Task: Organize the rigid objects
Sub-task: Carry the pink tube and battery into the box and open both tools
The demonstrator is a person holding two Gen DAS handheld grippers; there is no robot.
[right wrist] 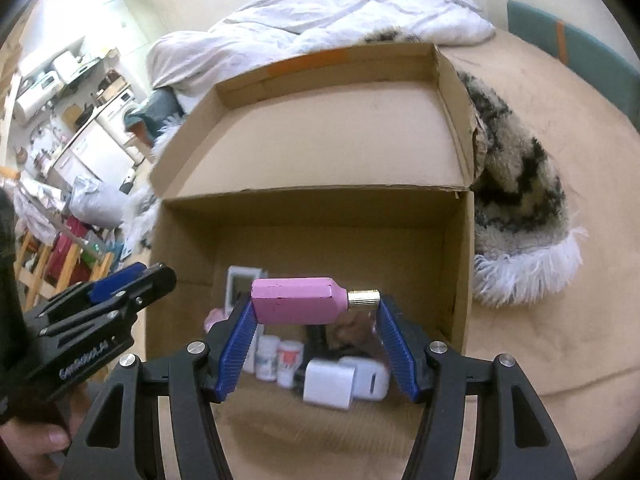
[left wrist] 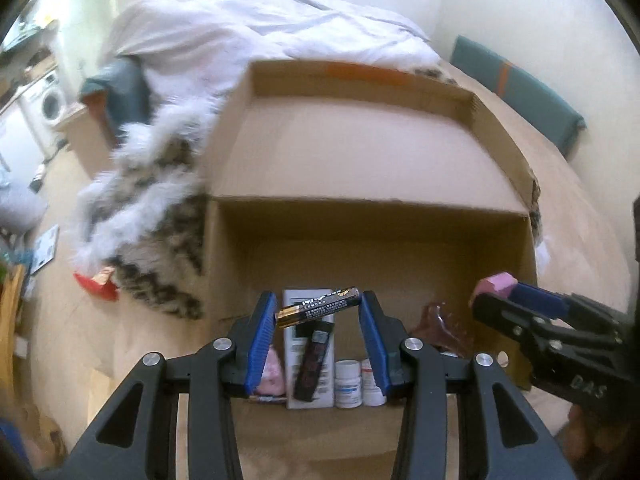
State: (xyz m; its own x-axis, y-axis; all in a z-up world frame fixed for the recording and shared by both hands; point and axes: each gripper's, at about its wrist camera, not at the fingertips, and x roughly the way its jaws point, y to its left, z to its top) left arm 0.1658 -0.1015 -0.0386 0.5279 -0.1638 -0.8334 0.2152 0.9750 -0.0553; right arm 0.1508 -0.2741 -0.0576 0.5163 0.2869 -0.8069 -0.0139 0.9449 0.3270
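My left gripper (left wrist: pixel 319 309) is shut on a black and gold battery (left wrist: pixel 318 306), held crosswise between the blue pads above the open cardboard box (left wrist: pixel 372 220). My right gripper (right wrist: pixel 316 306) is shut on a pink bottle (right wrist: pixel 298 306) with a gold cap (right wrist: pixel 363 300), lying sideways between its pads over the same box. In the left wrist view the right gripper (left wrist: pixel 492 292) shows at the right with the pink bottle (left wrist: pixel 498 282) at its tip. In the right wrist view the left gripper (right wrist: pixel 160 276) shows at the left edge.
Down in the box lie a white remote (left wrist: pixel 308 344), two small white pill bottles (left wrist: pixel 348 384), white adapters (right wrist: pixel 332 384) and a brown wrapped item (left wrist: pixel 440 324). The box sits on a tan bed with its lid (right wrist: pixel 320 128) folded back. A furry blanket (right wrist: pixel 516 208) and white duvet (right wrist: pixel 320 12) flank it.
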